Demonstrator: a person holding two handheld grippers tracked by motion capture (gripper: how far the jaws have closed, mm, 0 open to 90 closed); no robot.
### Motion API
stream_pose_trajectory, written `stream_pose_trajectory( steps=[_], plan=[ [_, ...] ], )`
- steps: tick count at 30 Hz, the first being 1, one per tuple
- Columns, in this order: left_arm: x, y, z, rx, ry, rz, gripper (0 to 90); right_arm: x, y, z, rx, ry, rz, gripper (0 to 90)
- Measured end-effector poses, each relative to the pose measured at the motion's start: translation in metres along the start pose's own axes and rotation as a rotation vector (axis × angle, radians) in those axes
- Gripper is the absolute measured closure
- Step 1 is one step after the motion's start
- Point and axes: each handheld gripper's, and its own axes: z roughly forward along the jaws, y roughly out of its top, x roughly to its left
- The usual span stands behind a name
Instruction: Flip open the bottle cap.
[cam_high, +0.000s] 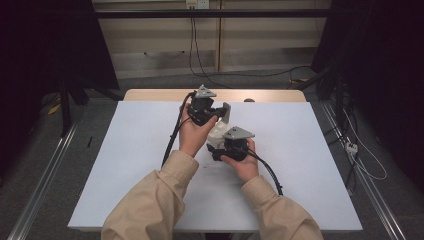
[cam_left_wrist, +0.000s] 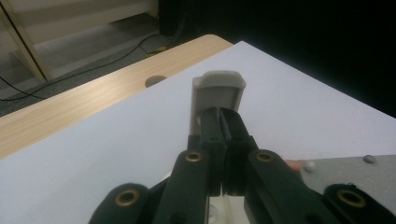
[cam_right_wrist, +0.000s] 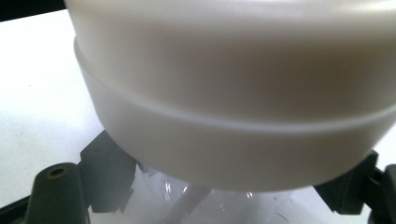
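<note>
I have both forearms, in tan sleeves, coming up from the near edge and converging mid-table. My left hand (cam_high: 191, 131) wraps the left gripper (cam_high: 226, 113), which sits just beyond and to the left of the right gripper (cam_high: 216, 150); its jaws are pressed together on a flat piece. My right hand (cam_high: 244, 161) cups the right gripper from below, its jaws spread wide around something round.

There are no words, numbers, labels or signs that can be read on anything in these pictures.
</note>
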Motion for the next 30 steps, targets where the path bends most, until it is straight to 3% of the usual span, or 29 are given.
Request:
stream_pose_trajectory(
  steps=[30],
  plan=[
    [0.001, 0.005, 0.014, 0.033, -0.003, 0.018, 90.0, 0.001, 0.0, 0.0, 0.002, -0.002, -0.019, 18.3]
  ],
)
